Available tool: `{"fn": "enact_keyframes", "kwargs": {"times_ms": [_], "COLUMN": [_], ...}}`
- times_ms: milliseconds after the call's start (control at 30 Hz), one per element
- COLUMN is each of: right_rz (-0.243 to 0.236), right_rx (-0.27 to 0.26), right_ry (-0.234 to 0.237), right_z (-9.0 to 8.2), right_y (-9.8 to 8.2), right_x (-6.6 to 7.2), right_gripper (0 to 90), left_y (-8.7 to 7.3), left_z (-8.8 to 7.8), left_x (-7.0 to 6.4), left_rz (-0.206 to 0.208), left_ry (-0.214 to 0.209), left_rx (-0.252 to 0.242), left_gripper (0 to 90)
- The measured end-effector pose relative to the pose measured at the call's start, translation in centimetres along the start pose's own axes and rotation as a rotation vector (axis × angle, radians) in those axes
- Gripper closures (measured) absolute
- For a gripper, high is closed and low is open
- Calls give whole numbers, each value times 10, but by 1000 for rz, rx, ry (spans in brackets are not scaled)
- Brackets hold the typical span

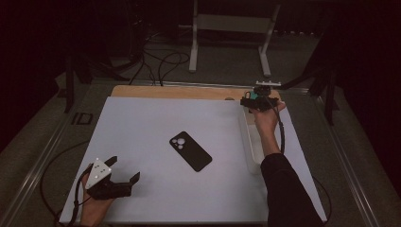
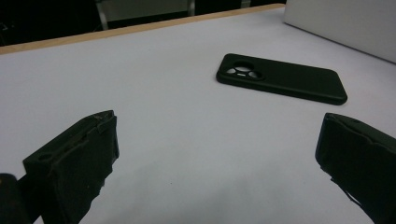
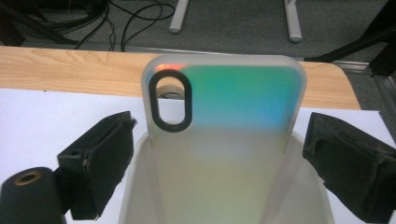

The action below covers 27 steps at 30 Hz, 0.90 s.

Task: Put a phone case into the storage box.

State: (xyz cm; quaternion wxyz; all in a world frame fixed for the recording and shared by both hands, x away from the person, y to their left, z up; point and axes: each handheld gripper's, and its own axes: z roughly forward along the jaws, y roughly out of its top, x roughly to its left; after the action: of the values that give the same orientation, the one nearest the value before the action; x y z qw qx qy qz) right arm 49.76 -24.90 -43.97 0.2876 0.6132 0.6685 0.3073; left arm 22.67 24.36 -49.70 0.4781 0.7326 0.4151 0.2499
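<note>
A black phone case [image 1: 190,151] lies flat, camera cutouts up, in the middle of the white mat [image 1: 142,123]. My left gripper [image 1: 126,167] rests near the mat's front left, open, its jaws wide with nothing between them. In the left gripper view the black case [image 2: 280,79] lies ahead and to the right of that gripper [image 2: 219,126]. My right gripper [image 1: 257,100] is at the mat's far right corner. In the right gripper view an iridescent translucent phone case [image 3: 224,107] stands upright in a frosted container [image 3: 140,186] between the open jaws of that gripper [image 3: 222,122]; the pads stand beside its edges.
The long frosted container [image 1: 250,142] lies along the mat's right side; its wall [image 2: 345,23] shows in the left gripper view. The wooden table edge [image 1: 179,91] runs behind the mat. Cables [image 1: 161,61] and a metal stand [image 1: 231,23] are on the floor beyond.
</note>
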Motion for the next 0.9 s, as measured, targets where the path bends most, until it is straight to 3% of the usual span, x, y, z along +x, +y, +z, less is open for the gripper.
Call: {"fn": "enact_keyframes", "kwargs": {"times_ms": [333, 567, 900], "right_rz": [-5, 12, -16], "right_rx": [-34, -63, -85], "right_ry": [27, 63, 126], "right_z": [-9, -15, -29], "right_y": [1, -8, -14], "right_x": [2, 1, 1], "right_gripper": [86, 89, 89], "left_y": [0, 0, 0], "left_z": [-1, -1, 0], "left_x": [0, 0, 0], "left_rz": [2, 2, -1], "left_ry": [0, 0, 3], "left_rx": [-1, -2, -2], "left_gripper": [2, 2, 2]}}
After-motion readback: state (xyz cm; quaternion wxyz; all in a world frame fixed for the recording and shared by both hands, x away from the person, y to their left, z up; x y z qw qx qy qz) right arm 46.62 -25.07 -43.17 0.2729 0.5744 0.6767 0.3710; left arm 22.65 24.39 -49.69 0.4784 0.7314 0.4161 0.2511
